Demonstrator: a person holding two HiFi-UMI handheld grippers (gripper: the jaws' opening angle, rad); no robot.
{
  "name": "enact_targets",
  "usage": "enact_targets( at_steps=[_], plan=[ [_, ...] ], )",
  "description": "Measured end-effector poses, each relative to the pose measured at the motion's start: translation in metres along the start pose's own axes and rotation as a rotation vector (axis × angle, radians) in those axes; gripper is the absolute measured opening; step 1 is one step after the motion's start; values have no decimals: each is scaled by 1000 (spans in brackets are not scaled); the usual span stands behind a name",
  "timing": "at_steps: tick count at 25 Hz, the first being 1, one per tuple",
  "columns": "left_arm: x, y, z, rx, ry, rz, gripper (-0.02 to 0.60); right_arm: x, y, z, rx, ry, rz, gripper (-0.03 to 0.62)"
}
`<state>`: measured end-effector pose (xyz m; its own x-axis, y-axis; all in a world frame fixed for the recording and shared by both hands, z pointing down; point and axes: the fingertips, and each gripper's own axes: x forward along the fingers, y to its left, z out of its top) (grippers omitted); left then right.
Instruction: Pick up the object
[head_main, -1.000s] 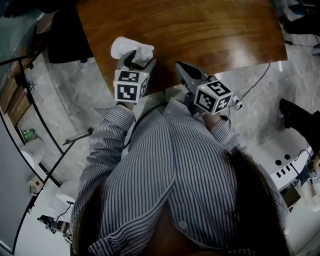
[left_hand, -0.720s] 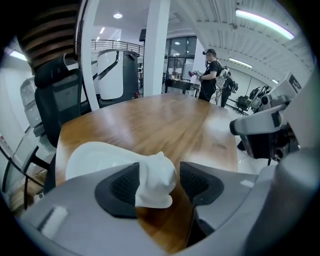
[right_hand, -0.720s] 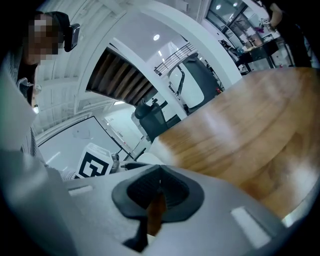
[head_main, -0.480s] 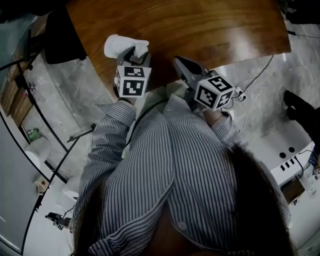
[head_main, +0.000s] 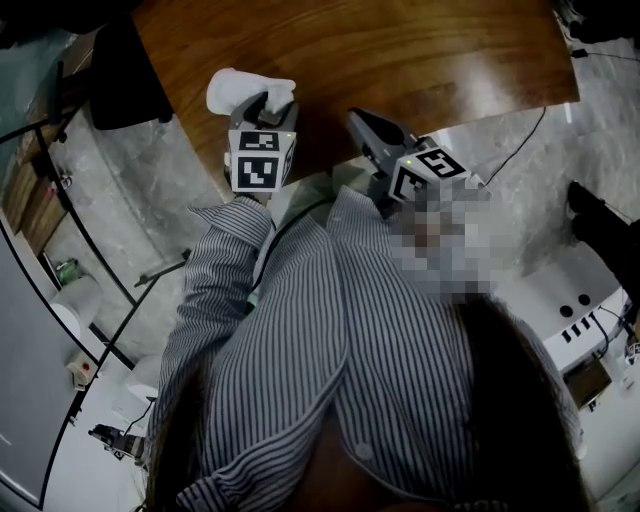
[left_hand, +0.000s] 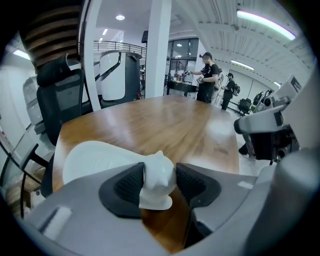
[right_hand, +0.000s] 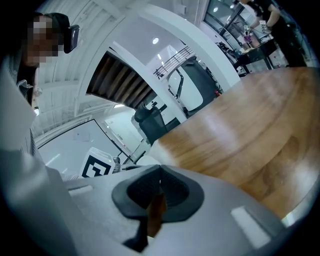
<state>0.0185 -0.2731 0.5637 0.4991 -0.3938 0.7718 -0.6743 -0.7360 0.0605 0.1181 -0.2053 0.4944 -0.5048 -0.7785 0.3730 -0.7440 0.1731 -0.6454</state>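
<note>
Left gripper (left_hand: 159, 183) clamps white object (head_main: 240, 88) near table's (head_main: 400, 60) left edge; lift straight, grip steady. Right gripper (right_hand: 159, 192) closed, empty.

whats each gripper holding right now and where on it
The left gripper clamps the white object by its narrow near end; the right gripper is shut on nothing.

No legible text, labels, brands or numbers anywhere in view.
</note>
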Motion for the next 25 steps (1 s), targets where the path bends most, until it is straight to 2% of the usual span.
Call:
enact_targets(
  at_steps=[4,8,14,19,21,25],
  plan=[
    [-14,-1,15,-106,-86,-45,209,0,8,6,-10,-8,21,2],
    [-40,3,36,-171,-203,-42,209,3,24,15,-46,-16,61,2],
    [-95,15,71,-284,-452,-35,209,14,51,44,-153,-40,131,2],
    [-140,14,78,-364,-619,-54,209,25,79,43,-220,-7,184,2],
    [-150,15,78,-389,-661,-65,209,28,88,42,-233,5,201,2],
    [-159,20,70,-427,-691,-63,209,32,102,44,-261,6,226,2]
  ],
)
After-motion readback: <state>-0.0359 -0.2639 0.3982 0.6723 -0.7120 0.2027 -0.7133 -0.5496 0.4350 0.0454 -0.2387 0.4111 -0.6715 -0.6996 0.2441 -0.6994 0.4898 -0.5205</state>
